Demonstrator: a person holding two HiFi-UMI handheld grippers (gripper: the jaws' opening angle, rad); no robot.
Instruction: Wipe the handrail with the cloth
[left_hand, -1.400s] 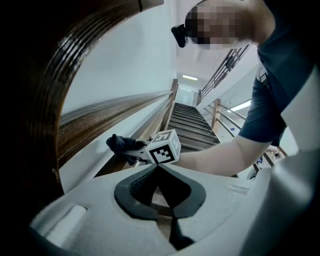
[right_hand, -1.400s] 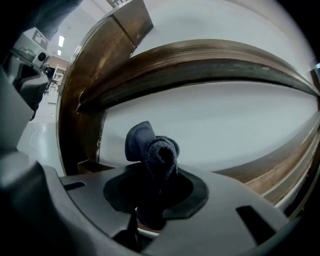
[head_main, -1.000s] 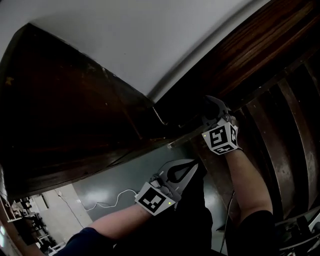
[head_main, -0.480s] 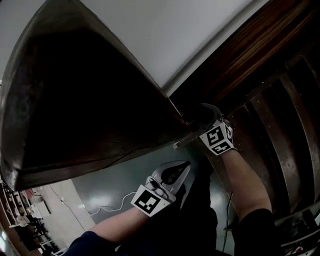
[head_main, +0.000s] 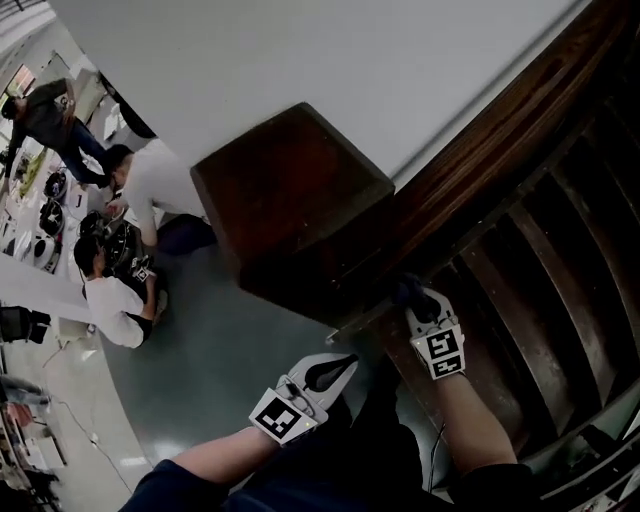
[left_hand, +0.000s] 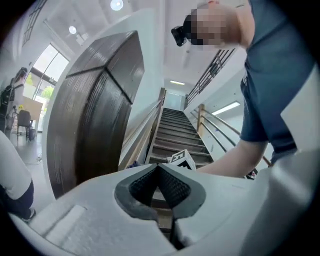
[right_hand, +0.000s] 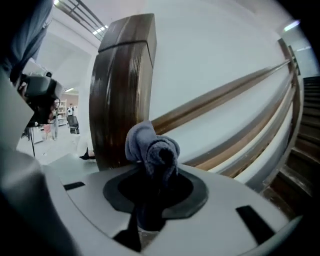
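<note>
Cloth (right_hand: 150, 145), grey-blue, soft, bunched: clenched in R tool (right_hand: 152, 192), near dark square wooden post (head_main: 290, 190) at low end of brown wooden handrail (head_main: 490, 140). We judge it light, limp; mid-bunch grip best. L tool (left_hand: 159, 187) clenched, empty.

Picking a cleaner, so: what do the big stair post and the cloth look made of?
Post: dark-stained wood, probably varnished; grain lines and a faint sheen show. Cloth: soft grey-blue fabric, perhaps microfibre or terry; fuzzy nap, bunched folds.
</note>
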